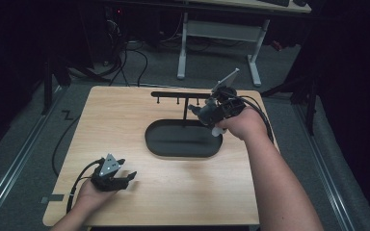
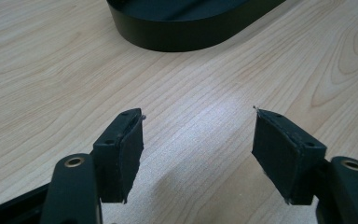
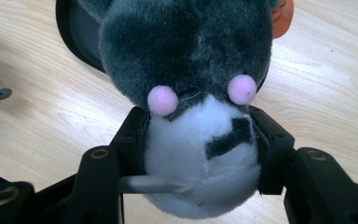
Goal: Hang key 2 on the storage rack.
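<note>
The right gripper is holding a plush toy clamped between its jaws, beside the rack above the tray; the left gripper is resting on the table, jaws apart; hanging it on a hook probably comes next, needing careful loop alignment.

I'm holding the right gripper raised above the far right rim of the black oval tray, just beside the hook rack, with something grey and white at its tip. I'm resting the left gripper on the wooden table, near its front left corner.
</note>
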`<state>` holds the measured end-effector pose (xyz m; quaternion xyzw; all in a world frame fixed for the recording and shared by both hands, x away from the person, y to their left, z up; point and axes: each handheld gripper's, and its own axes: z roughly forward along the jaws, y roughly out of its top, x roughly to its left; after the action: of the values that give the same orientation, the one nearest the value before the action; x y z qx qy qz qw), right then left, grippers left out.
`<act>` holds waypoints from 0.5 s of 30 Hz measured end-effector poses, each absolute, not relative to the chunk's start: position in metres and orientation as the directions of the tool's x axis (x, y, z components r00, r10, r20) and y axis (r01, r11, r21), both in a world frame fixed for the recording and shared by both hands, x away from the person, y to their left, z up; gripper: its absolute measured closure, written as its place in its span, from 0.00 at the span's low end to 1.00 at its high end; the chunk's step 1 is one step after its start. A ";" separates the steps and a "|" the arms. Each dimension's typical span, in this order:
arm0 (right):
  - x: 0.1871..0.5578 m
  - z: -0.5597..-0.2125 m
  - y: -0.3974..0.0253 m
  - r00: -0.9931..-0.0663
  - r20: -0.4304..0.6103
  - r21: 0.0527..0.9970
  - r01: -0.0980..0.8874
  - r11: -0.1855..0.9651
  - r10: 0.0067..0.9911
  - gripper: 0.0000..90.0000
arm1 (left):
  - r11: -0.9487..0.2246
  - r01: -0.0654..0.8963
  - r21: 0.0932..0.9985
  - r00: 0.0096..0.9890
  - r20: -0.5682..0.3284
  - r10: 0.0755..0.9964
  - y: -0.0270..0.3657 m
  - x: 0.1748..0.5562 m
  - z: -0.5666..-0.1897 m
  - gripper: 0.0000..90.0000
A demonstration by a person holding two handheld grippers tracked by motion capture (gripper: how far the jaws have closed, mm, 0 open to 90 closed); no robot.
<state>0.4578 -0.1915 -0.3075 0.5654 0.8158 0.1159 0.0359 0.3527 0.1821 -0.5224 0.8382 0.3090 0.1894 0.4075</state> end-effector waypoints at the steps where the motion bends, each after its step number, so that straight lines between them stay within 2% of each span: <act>1: 0.458 -0.306 -0.191 -0.358 0.069 0.231 0.914 0.334 0.931 0.54 | -0.477 0.363 0.800 0.738 0.066 0.672 0.182 0.353 -0.522 0.38; 15: 0.471 -0.313 -0.190 -0.307 -0.018 0.266 0.916 0.301 0.951 0.54 | -0.478 0.364 0.799 0.738 0.066 0.672 0.182 0.352 -0.523 0.38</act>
<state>0.4709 -0.1904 -0.3131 0.5822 0.8019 0.1031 0.0860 0.3524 0.1820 -0.5230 0.8387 0.3089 0.1891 0.4068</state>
